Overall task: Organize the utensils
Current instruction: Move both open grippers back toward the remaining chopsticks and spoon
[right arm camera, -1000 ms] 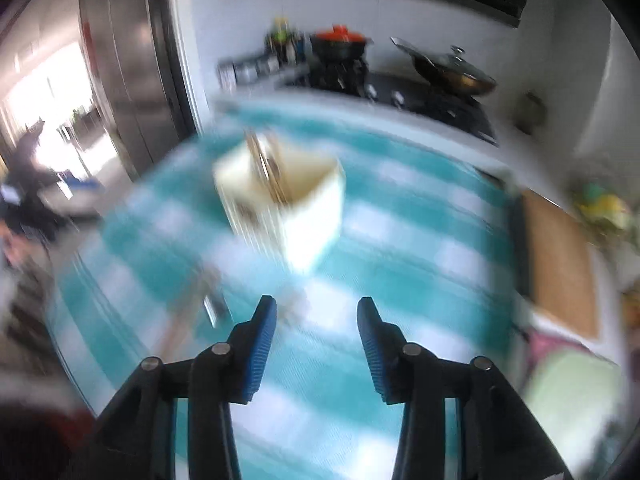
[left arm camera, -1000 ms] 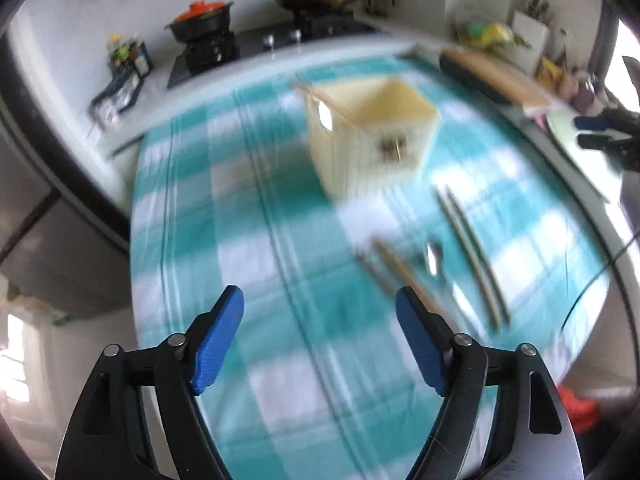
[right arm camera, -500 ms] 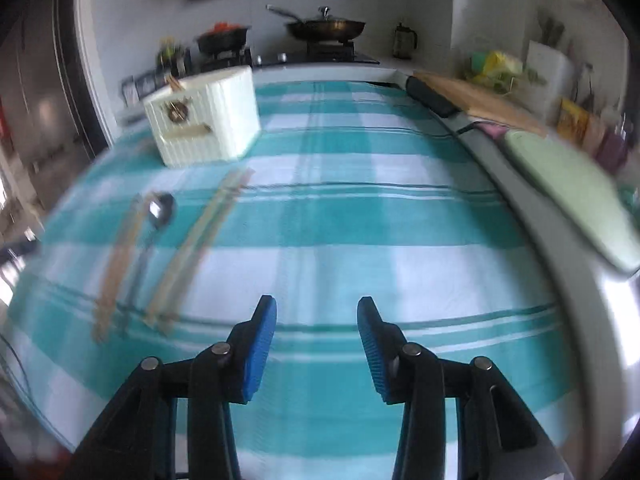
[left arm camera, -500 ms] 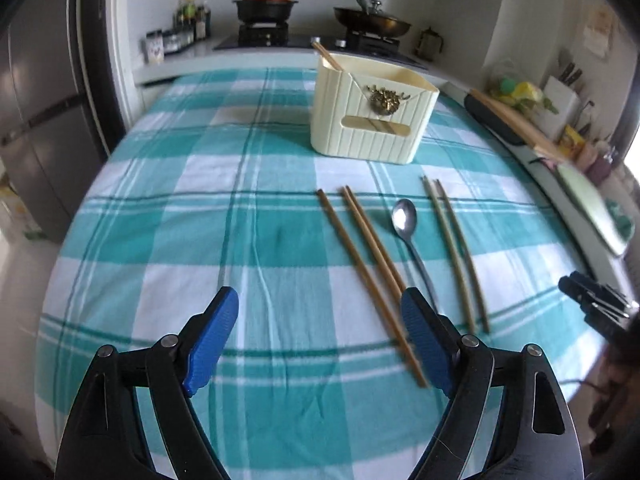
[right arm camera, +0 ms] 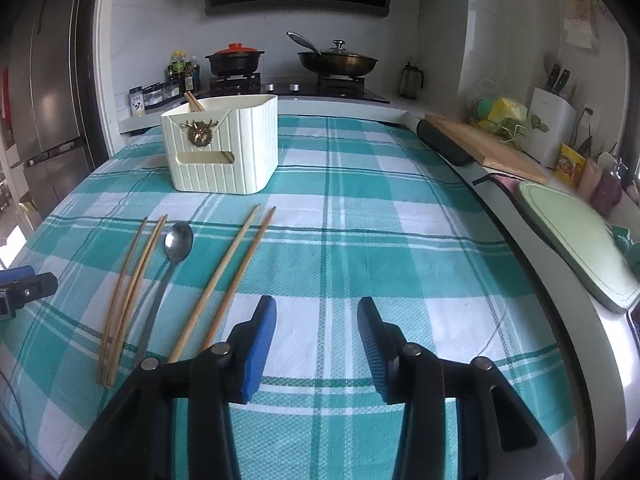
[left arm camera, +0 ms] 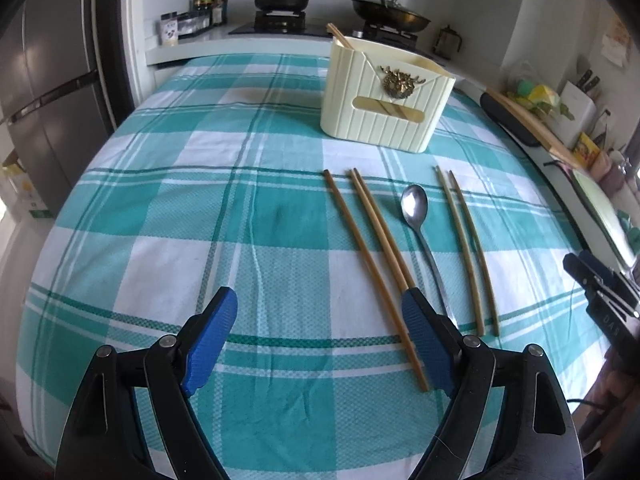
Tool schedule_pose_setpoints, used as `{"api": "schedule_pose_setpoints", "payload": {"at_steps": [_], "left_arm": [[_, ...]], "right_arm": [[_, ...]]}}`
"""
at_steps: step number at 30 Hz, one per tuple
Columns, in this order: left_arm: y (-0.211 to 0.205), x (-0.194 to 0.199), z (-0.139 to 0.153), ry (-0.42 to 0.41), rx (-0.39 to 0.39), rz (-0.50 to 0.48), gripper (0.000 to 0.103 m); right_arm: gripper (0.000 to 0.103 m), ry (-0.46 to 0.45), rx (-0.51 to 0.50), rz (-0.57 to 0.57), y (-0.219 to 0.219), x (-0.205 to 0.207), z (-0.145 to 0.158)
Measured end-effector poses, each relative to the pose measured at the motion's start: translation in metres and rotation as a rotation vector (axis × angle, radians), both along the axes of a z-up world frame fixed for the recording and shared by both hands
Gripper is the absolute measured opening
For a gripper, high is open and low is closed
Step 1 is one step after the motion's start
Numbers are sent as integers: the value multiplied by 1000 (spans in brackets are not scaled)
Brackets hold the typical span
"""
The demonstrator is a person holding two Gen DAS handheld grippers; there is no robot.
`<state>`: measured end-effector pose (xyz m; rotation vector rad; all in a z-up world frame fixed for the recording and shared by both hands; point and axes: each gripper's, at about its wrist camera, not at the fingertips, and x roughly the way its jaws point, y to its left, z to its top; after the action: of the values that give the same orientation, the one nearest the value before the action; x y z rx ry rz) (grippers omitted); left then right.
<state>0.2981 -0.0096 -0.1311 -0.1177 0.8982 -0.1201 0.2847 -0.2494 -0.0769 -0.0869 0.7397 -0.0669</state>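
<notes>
Daylit kitchen — steel fridge [left arm camera: 44,92], stove [right arm camera: 296,87]

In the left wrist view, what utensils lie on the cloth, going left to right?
Darker chopstick pair → spoon → paler chopstick pair. All lie loose in front of the cream holder.

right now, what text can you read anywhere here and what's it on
"DAS", faint and possibly incomplete: on the right gripper body, in the left wrist view.
Wall notes: too small to read.
Yellow packet: blurred.
Jars: labels too small.
</notes>
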Motion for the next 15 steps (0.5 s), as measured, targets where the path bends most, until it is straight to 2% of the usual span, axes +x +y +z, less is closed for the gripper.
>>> {"api": "schedule_pose_setpoints", "payload": {"at_steps": [15], "left_arm": [[8, 3, -13, 35, -12, 24, 87]], "right_arm": [[43, 30, -24, -29, -5, 5, -9]]}}
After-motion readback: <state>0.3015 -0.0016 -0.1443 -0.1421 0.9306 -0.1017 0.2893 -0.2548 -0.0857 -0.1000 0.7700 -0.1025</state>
